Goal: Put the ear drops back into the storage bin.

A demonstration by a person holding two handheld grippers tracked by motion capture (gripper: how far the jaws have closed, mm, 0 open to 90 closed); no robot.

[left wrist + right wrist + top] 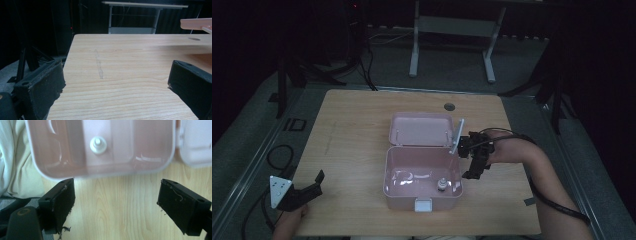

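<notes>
Dim room, pale wooden counter (352, 150): small white bottle (442, 184) stands upright inside the open pink plastic box (388, 170), right gripper (476, 162) fingers spread empty just beside its wall, where one careless nudge could topple it.

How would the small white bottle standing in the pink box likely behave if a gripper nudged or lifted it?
The small white bottle stands upright on a narrow base, so a nudge would probably tip it. It looks round from above, so it would likely roll once down, though the walls of the pink box should stop it. Being small, it is probably light.
</notes>
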